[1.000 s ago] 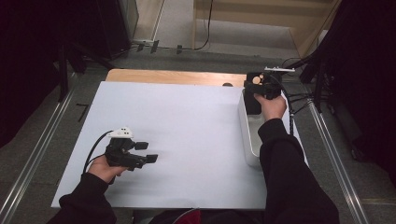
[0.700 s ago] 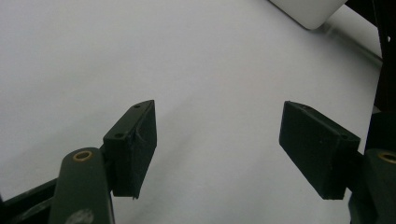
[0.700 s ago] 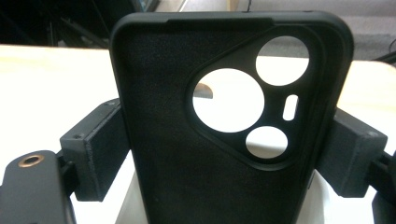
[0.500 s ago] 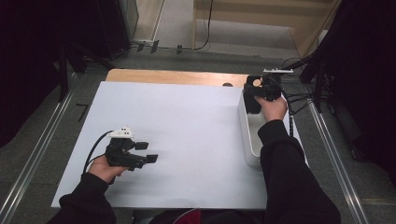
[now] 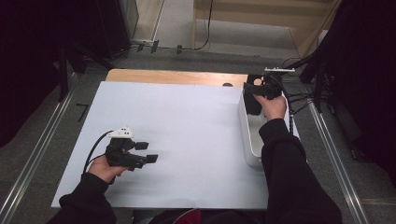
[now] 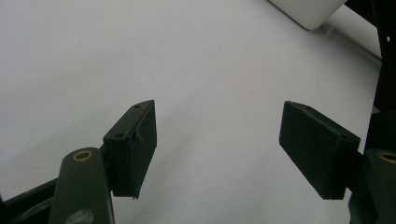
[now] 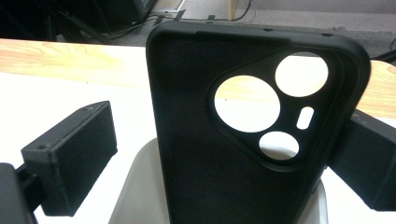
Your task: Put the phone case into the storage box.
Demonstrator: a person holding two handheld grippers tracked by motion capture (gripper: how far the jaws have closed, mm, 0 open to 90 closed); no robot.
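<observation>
A black phone case with camera cut-outs stands upright in the far end of a white bin. My right gripper is around it and its jaws have just been opening. The left pad stands clear of the case's edge, and the right pad sits behind the other edge. In the high view the right gripper is over the bin at the table's far right, with the case below it. My left gripper hovers at the near left, open and empty.
A white sheet covers the table, with a strip of bare wood along the far edge. A corner of the bin shows in the left gripper view. Cables and metal rails run beside the table on the right.
</observation>
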